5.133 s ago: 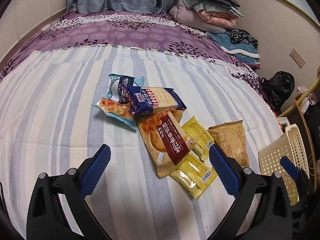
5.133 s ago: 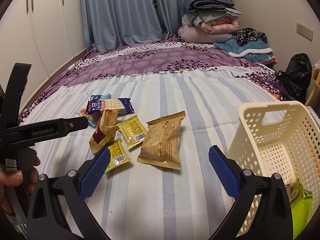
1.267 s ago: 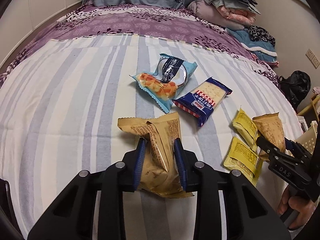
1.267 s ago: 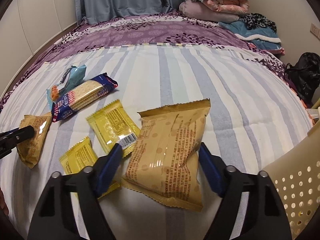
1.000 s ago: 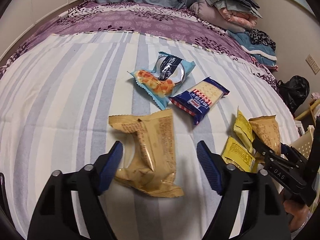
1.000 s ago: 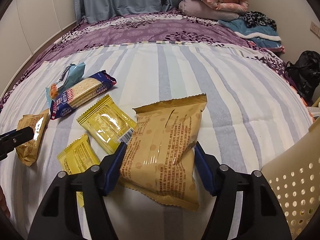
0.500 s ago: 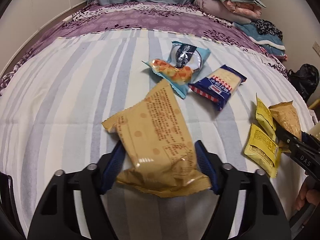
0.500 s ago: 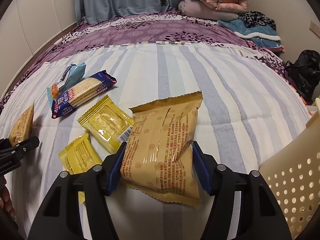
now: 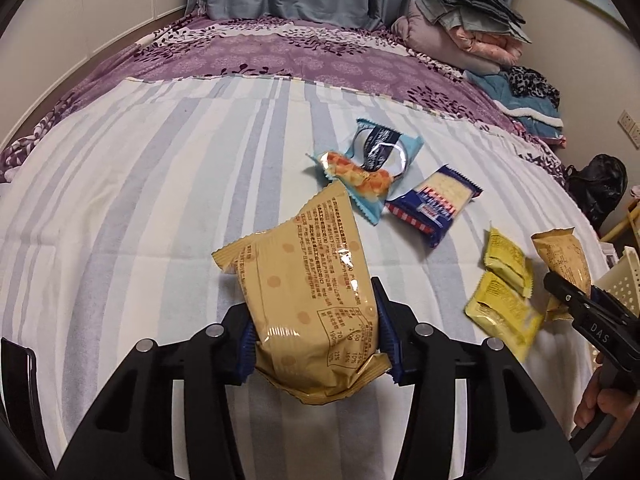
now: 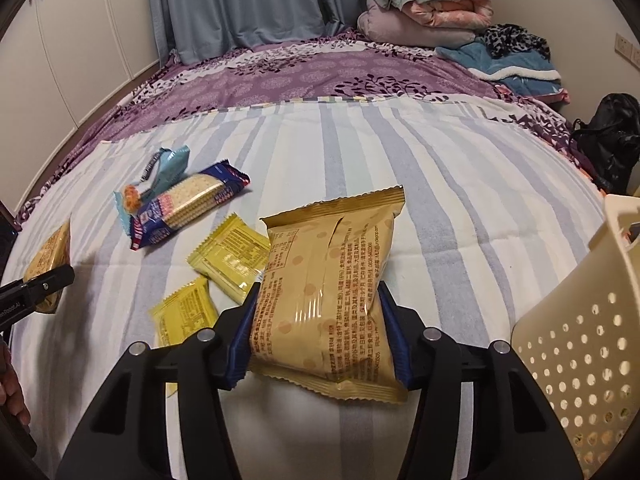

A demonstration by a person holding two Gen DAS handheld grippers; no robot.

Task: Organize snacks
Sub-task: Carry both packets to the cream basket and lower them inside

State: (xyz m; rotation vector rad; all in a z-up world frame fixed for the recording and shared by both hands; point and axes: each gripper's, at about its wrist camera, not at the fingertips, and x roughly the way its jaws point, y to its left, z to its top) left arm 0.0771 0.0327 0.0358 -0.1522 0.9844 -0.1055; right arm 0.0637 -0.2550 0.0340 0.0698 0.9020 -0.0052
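My left gripper (image 9: 316, 344) pinches one tan snack bag (image 9: 308, 304), my right gripper (image 10: 320, 336) another (image 10: 328, 292); slippery film could slide free before the basket (image 10: 580, 320) at three o'clock.

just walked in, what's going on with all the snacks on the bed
A person is sorting snacks with two handheld grippers. The left gripper is shut on one tan packet and the right gripper on another tan packet. Two yellow packets, a blue cracker pack and a light-blue packet lie on the striped bed. The basket stands at the right.

Striped bed (image 9: 160, 200), blue curtains (image 10: 240, 0), white wardrobe (image 10: 80, 40).
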